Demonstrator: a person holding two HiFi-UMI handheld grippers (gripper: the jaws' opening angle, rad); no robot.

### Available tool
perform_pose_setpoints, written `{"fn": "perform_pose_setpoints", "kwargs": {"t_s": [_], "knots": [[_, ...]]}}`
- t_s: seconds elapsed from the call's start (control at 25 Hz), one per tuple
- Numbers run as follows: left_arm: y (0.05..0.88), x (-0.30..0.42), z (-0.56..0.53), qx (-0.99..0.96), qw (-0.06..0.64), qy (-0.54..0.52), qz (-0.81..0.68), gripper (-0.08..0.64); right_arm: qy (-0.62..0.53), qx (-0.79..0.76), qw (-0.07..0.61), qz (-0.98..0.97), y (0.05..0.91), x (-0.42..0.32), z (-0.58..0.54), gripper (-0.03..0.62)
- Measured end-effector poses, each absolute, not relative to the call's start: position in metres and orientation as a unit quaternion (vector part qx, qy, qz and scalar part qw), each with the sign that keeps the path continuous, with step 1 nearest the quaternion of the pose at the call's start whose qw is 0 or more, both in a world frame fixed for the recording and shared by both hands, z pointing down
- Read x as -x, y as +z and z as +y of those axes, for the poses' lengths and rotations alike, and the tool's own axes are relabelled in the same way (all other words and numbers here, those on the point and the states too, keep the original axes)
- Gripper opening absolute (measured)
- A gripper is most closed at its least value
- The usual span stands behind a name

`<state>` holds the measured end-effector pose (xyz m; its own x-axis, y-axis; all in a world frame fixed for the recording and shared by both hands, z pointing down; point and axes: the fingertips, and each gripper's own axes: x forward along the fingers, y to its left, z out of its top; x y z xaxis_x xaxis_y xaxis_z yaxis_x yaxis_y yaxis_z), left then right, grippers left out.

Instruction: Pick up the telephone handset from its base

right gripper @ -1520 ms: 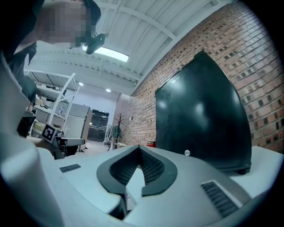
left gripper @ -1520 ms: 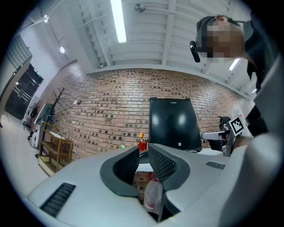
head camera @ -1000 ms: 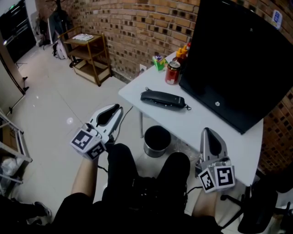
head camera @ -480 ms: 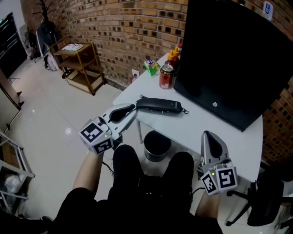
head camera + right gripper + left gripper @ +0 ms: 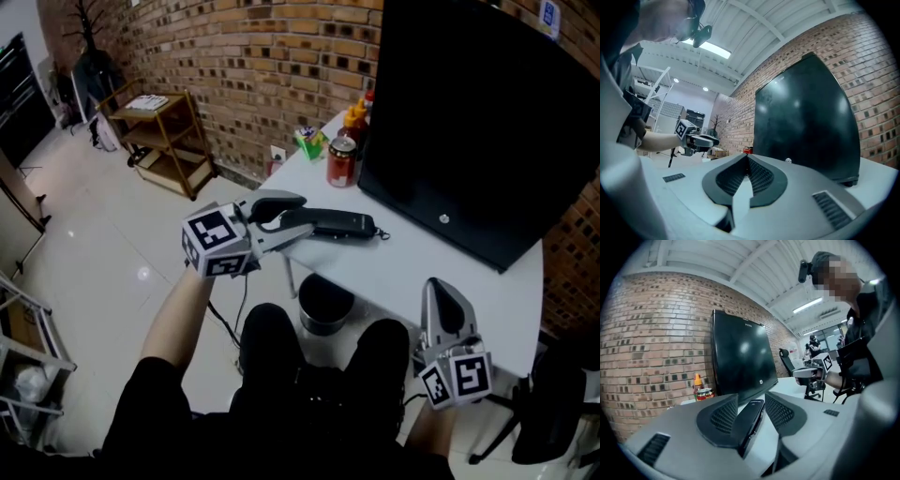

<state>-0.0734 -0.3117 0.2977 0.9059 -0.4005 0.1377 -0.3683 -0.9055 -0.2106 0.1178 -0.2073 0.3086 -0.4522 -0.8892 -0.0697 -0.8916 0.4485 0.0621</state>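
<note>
Two grippers are in my feed, and only the left one is at the job. My left arm reaches forward from the lower left of the head view, forearm stretched out, with the left gripper (image 5: 298, 214) held about level. It points across the table's (image 5: 403, 272) near-left corner at the handset (image 5: 345, 223). Its marker cube sits on the near side, by the wrist.

The handset lies flat on the white table, lengthways in front of the monitor (image 5: 469, 122) and close to the table's left edge. From the left gripper view its near end stands between the two jaws, running away from me toward the monitor. The jaws are opening around it. I read them as released rather than clamped, though the left pad overlaps the handset and I cannot rule out a light touch. Whether a base sits under the handset, I cannot make out.

My right hand hangs low at the table's near edge, well apart from the handset. The right gripper (image 5: 441, 286) is level and points toward the monitor, its cube nearest to me. Its own view shows the jaws closed tip to tip, with nothing between them.

A red can (image 5: 340, 161) stands behind the handset, near the brick wall, and a bin (image 5: 323, 302) sits under the table.
</note>
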Motion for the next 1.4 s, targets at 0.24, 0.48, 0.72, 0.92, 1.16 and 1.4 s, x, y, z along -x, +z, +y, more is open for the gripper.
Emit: {"fn": "perform_pose_setpoints", "kwargs": {"t_s": [0.24,0.48,0.72,0.92,1.16,1.4], "knots": [[0.32,0.041,-0.331,0.97,0.091,-0.21,0.075,0.284,0.04,0.533,0.015,0.845,0.313,-0.129,-0.206,0.009],[0.354,0.028,-0.342,0.945,0.071,-0.319,0.002,0.313,0.033,0.532,0.018,0.846,0.317,-0.132,-0.207,0.008],[0.368,0.022,-0.344,0.937,0.06,-0.344,-0.019,0.313,0.03,0.529,0.023,0.848,0.317,-0.135,-0.214,0.009],[0.375,0.023,-0.349,0.931,0.068,-0.357,-0.02,0.262,0.024,0.523,0.019,0.852,0.322,-0.133,-0.219,0.009],[0.367,0.023,-0.348,0.946,0.07,-0.317,-0.014,0.258,0.028,0.522,0.012,0.852,0.321,-0.135,-0.224,0.009],[0.351,0.028,-0.351,0.959,0.071,-0.275,0.0,0.256,0.026,0.526,0.013,0.85,0.32,-0.138,-0.227,0.009]]}}
